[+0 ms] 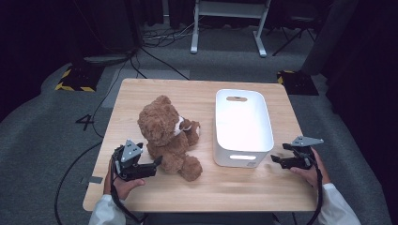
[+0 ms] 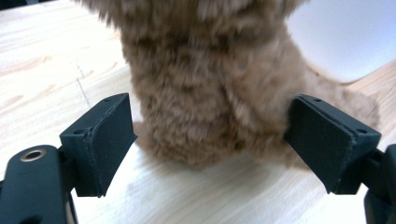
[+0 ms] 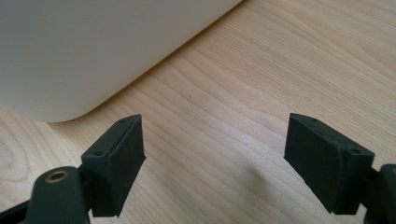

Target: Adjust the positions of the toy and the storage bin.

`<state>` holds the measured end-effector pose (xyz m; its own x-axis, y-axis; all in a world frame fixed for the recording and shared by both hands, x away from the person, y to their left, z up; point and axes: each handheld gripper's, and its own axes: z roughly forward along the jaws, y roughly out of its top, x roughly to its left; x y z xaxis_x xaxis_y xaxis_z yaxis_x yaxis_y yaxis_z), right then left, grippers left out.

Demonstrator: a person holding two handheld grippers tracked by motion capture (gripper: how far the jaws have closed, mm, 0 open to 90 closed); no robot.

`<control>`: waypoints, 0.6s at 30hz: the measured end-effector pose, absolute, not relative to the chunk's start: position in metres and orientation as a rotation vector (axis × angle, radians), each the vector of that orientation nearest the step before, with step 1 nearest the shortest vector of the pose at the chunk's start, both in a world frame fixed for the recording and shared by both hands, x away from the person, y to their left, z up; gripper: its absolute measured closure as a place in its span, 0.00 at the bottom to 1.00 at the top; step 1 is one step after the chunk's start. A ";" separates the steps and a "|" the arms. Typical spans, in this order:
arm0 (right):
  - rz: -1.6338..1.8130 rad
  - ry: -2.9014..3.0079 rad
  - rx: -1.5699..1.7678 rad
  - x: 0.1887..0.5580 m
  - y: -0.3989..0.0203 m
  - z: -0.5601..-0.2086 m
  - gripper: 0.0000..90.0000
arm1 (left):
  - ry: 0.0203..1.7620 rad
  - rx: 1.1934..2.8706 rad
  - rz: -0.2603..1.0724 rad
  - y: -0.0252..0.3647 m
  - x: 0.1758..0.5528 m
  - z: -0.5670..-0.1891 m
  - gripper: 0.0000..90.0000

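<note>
Claws wide at bear and bin.
Left claw straddles the shaggy brown bear, sitting left of centre on pale wood table; right claw gapes beside the smooth white rounded bin.

Grey carpet floor, dark curtains, white desk frame, black floor cables, hazard-striped base
</note>
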<state>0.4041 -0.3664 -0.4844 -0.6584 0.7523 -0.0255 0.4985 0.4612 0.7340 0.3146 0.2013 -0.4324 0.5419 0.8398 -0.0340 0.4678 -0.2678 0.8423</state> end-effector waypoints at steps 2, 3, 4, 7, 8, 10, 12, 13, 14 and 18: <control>1.017 2.368 1.067 0.405 -0.367 -0.485 0.22 | 1.077 1.898 0.545 0.200 0.318 -0.430 0.17; 1.016 2.365 1.067 0.404 -0.367 -0.485 0.23 | 1.077 1.898 0.545 0.200 0.318 -0.430 0.17; 1.015 2.363 1.062 0.404 -0.367 -0.486 0.23 | 1.085 1.875 0.541 0.199 0.321 -0.427 0.17; 0.995 2.374 1.053 0.404 -0.366 -0.488 0.23 | 1.082 1.862 0.542 0.199 0.323 -0.425 0.17; 0.981 2.379 1.047 0.404 -0.365 -0.489 0.23 | 1.082 1.861 0.545 0.198 0.324 -0.424 0.17; 0.977 2.383 1.047 0.404 -0.364 -0.490 0.23 | 1.088 1.849 0.554 0.196 0.329 -0.423 0.17; 0.970 2.387 1.042 0.404 -0.363 -0.490 0.23 | 1.090 1.850 0.555 0.195 0.331 -0.423 0.17; 0.971 2.388 1.041 0.404 -0.363 -0.491 0.23 | 1.091 1.851 0.542 0.195 0.335 -0.423 0.17; 0.971 2.388 1.041 0.404 -0.363 -0.491 0.23 | 1.091 1.851 0.542 0.195 0.335 -0.423 0.17; 0.960 2.391 1.033 0.404 -0.362 -0.491 0.24 | 1.100 1.823 0.515 0.193 0.340 -0.424 0.17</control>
